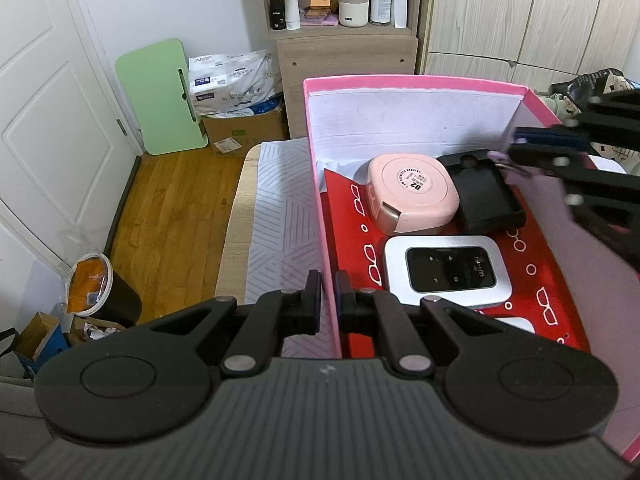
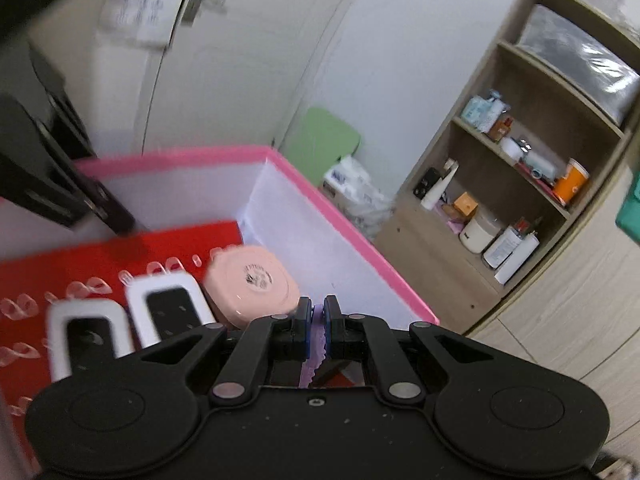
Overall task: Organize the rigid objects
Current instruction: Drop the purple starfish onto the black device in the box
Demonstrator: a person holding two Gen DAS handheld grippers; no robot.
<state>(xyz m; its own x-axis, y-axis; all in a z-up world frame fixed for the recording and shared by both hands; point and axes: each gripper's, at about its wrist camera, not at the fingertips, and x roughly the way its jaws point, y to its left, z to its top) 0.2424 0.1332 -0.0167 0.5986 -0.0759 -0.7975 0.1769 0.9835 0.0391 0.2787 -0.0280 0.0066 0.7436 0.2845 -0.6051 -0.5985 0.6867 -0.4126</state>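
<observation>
A pink box (image 1: 412, 81) with a red patterned floor holds a pink rounded case (image 1: 412, 194), a black device (image 1: 488, 196) and a white wifi router with a black screen (image 1: 448, 270). My left gripper (image 1: 329, 292) is shut on the box's left wall (image 1: 320, 216). My right gripper (image 2: 317, 314) is shut on a thin lilac scalloped strip (image 2: 314, 354), above the box's right side. It also shows in the left wrist view (image 1: 516, 146). The right wrist view shows the pink case (image 2: 252, 280), the router (image 2: 168, 308) and a second white device (image 2: 86, 336).
The box stands on a patterned cloth (image 1: 280, 216) over a table. A wooden shelf unit (image 1: 344, 12) with jars and bottles stands behind. A green board (image 1: 164, 96), a carton (image 1: 240, 128) and a bin (image 1: 100, 292) are on the floor at the left.
</observation>
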